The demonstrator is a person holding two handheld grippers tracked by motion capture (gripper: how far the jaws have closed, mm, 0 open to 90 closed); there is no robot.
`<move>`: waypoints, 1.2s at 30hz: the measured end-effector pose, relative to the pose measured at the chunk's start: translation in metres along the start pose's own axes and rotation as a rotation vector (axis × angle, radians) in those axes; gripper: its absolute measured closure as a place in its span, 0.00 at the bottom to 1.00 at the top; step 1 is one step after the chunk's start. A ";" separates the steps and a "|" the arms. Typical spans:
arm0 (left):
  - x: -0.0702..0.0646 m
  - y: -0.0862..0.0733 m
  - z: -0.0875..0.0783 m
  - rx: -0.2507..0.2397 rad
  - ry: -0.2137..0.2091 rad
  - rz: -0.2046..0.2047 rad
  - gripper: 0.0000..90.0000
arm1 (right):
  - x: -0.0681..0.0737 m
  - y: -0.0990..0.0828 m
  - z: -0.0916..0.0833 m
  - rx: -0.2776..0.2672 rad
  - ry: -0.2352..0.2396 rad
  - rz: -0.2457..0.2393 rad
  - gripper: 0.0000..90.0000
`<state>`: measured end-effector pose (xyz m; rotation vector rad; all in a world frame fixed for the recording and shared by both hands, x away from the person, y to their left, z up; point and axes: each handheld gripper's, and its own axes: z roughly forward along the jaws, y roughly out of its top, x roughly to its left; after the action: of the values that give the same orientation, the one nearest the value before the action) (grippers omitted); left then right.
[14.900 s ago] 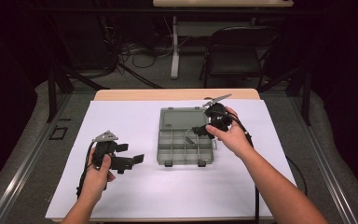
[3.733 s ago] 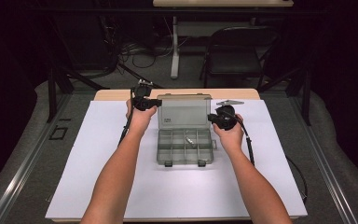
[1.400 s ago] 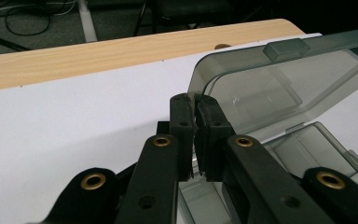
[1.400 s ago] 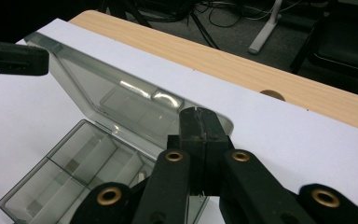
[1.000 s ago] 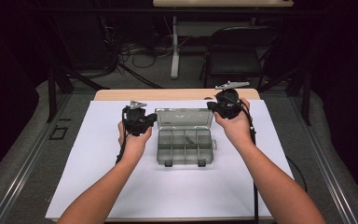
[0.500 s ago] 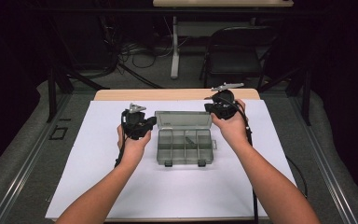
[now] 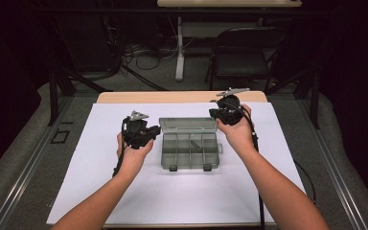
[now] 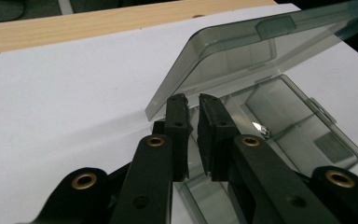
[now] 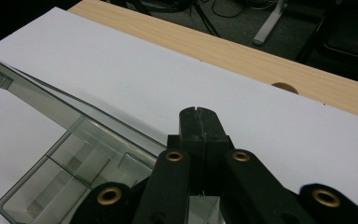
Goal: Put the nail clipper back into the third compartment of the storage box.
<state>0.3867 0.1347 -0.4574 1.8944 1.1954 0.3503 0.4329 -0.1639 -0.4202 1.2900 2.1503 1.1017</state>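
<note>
Both claws at the grey compartment box (image 7: 190,149), frame centre on the white-covered worktop (image 7: 91,182).
I see the lid (image 8: 242,60) tilted half-up. Left claw (image 8: 193,135) narrow, just been opening slightly, nothing pinched, at box's left edge. Right claw (image 9: 199,140) fully closed, empty, by lid's upper-right corner.

A lab-like recording room: dark surroundings, loose cables (image 7: 139,52) on the floor at upper centre, a folding chair (image 7: 244,52), white-covered table (image 7: 76,191)

White sheet (image 7: 100,191) over wooden table (image 7: 172,97); black folding chair (image 7: 244,52) upper right; cables (image 7: 139,52) on floor upper left.
</note>
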 end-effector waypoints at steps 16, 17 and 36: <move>-0.004 -0.004 0.002 0.025 -0.097 0.010 0.99 | 0.009 -0.015 -0.006 0.004 0.051 -0.016 1.00; -0.005 -0.004 0.003 0.024 -0.101 0.008 0.99 | 0.009 -0.016 -0.007 0.004 0.057 -0.018 1.00; -0.005 -0.027 0.004 0.023 -0.150 -0.023 0.99 | 0.017 -0.043 -0.011 0.000 0.118 -0.011 1.00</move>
<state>0.3706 0.1331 -0.4800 1.8898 1.1239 0.1787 0.3932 -0.1654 -0.4466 1.2401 2.2391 1.2019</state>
